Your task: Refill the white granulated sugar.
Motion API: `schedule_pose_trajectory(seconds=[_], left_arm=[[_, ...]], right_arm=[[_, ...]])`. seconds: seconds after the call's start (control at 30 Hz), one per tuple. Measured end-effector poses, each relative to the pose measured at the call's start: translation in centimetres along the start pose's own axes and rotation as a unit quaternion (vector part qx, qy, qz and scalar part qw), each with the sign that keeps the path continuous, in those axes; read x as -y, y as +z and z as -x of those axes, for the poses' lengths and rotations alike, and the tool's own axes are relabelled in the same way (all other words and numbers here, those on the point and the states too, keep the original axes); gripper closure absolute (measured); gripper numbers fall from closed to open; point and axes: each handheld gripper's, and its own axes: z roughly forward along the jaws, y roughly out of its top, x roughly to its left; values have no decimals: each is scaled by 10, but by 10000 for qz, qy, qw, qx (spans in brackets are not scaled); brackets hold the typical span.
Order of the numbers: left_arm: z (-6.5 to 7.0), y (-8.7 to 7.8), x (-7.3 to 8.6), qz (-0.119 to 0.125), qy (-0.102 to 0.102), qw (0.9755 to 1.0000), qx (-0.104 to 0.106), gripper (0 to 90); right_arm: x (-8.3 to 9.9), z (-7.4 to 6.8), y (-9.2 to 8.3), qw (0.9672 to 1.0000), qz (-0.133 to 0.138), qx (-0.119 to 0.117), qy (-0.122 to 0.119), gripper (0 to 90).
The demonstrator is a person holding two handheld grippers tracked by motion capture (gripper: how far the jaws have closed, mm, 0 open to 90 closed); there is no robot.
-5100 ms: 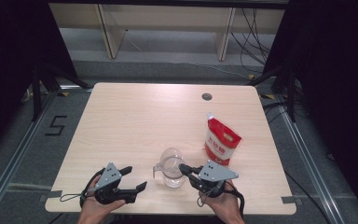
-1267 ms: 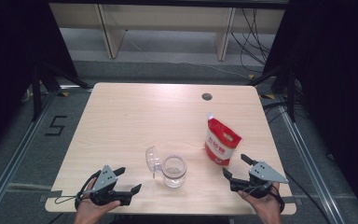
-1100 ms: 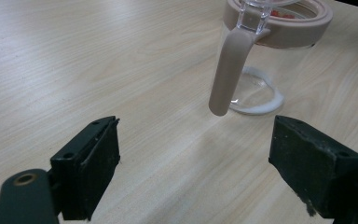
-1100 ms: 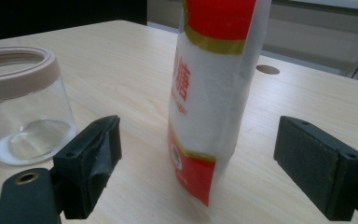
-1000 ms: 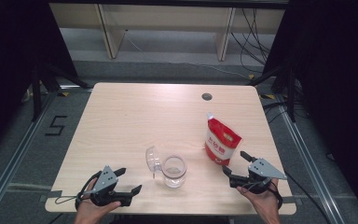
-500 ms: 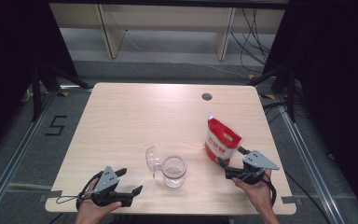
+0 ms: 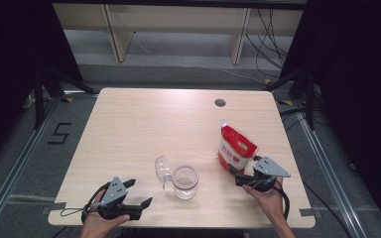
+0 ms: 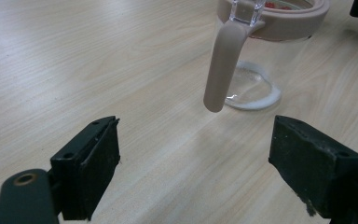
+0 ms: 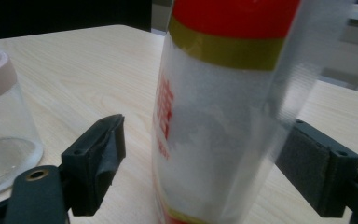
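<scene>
Pouch (image 7: 236, 148) stands upright at the counter's (image 7: 144, 124) right-front, bracketed by the wide-open jaws of the right gripper (image 7: 244, 180), not yet pinched. Soft, crinkly film with a granular white fill is judged light but saggy; a mid-body grip below the red band is advised. Red characters are seen, unreadable. Open jar (image 7: 185, 181) stands nearby, fragile. Left gripper (image 7: 140, 193) jaws wide, empty.

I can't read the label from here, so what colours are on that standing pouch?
The pouch is red on top, then a gold band, then white with red characters; clearest in the right gripper view.
</scene>
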Motion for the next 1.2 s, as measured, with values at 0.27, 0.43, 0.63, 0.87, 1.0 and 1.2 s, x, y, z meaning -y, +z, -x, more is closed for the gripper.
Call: schedule_pose_trajectory(seconds=[0.27, 0.43, 0.63, 0.87, 1.0, 1.2], left_arm=[[1, 1, 0, -26, 27, 10000, 8, 157], [1, 1, 0, -12, 23, 10000, 10, 157], [2, 2, 0, -5, -9, 10000, 25, 157], [1, 1, 0, -22, -7, 10000, 54, 157], [1, 2, 0, -7, -32, 10000, 72, 157], [1, 1, 0, -12, -41, 10000, 60, 157]], right_arm=[[-2, 0, 8, 10000, -4, 14, -74, 220], [-2, 3, 11, 9999, 59, -56, -72, 238], [-1, 6, 13, 9995, 243, 94, -192, 250], [2, 8, 21, 9993, 310, 110, -168, 275], [2, 7, 22, 9993, 326, 33, -204, 287], [2, 7, 23, 9991, 355, 64, -233, 293]])
